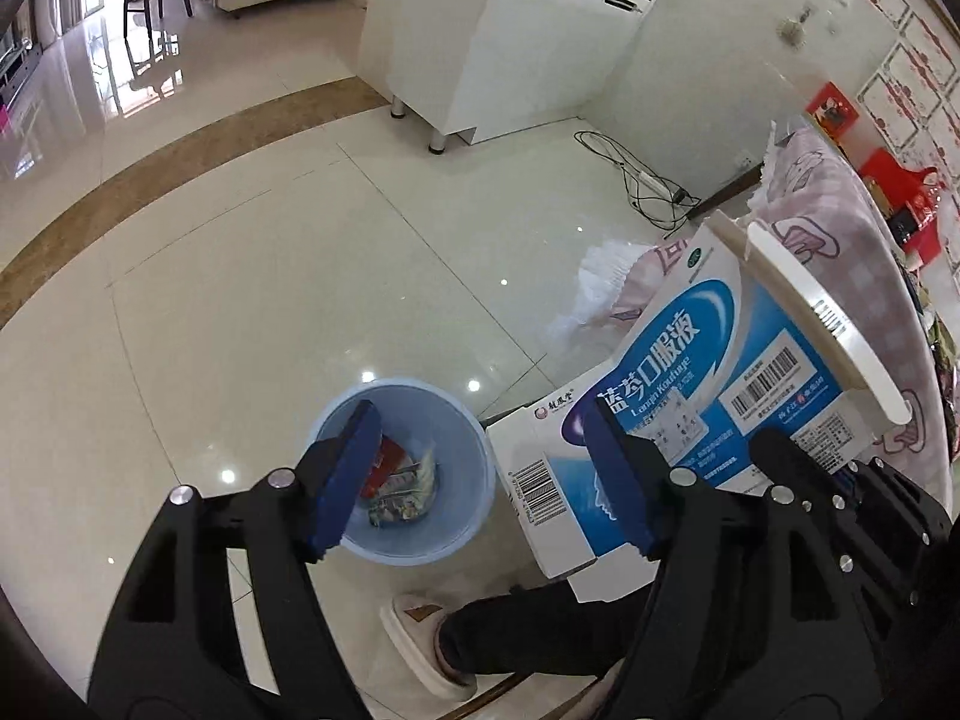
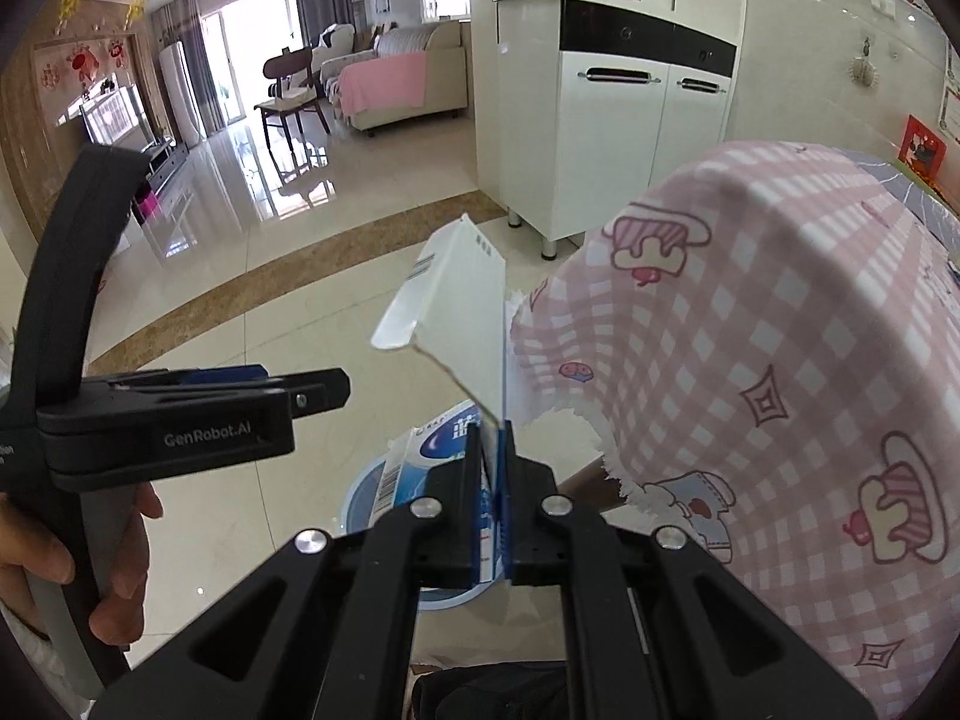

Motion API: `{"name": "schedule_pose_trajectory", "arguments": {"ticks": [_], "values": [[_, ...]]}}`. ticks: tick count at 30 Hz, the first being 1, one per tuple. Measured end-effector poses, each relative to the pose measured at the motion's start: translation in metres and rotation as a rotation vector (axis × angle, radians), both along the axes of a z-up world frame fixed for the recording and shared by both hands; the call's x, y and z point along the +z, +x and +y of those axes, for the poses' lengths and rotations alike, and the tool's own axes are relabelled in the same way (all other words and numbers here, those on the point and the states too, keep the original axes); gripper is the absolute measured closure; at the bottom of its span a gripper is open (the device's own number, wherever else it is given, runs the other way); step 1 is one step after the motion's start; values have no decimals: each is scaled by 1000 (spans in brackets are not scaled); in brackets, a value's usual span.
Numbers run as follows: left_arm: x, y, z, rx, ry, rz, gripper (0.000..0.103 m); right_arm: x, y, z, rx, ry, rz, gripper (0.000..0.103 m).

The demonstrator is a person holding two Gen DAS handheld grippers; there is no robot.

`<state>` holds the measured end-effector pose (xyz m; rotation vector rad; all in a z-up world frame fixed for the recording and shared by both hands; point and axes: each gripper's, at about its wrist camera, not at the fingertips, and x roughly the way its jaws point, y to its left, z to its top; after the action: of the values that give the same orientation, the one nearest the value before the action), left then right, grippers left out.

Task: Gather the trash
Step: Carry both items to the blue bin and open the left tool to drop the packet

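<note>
Glossy cream floor tiles (image 1: 252, 312) carry the scene, viewed from above. Nearest the left wrist camera, the left gripper (image 1: 480, 480) hangs with its blue pads spread wide, holding nothing, above a light blue bin (image 1: 474, 450) that already contains crumpled wrappers (image 1: 402, 486). Just beside the bin's rim, and above the floor, a blue-and-white medicine box (image 1: 690, 372) is suspended; the right gripper (image 2: 492, 450) is clamped on one thin edge of it, and a torn white flap (image 2: 456, 300) stands up above the jaws. A slippered foot (image 1: 420, 642) rests on the floor below the bin. Close by on the right lies a counter draped in a pink checked cloth (image 2: 750, 360). Farther off stand a white cabinet (image 2: 606, 144) and, on the floor, a tangle of black cable (image 1: 648, 180). Risk: the box appears nearly as wide as the bin mouth and is offset from it, so release here could leave it caught on the rim or dropped onto the floor; the narrow edge grip could also slip.
</note>
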<state>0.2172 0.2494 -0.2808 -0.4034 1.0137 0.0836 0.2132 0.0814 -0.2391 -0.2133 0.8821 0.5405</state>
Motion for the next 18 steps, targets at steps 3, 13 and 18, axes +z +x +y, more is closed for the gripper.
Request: {"name": "schedule_pose_trajectory", "arguments": {"ticks": [3,13,18], "values": [[4,-2,-2,4,1,-1,34,-5,1,2,2,-3,9,98],[11,-12,-6,9,33,-5,30,-10,15,10,11,14,34,98],[11,-13,-1,27,39,-1,29,-12,17,15,18,27,44,98]]}}
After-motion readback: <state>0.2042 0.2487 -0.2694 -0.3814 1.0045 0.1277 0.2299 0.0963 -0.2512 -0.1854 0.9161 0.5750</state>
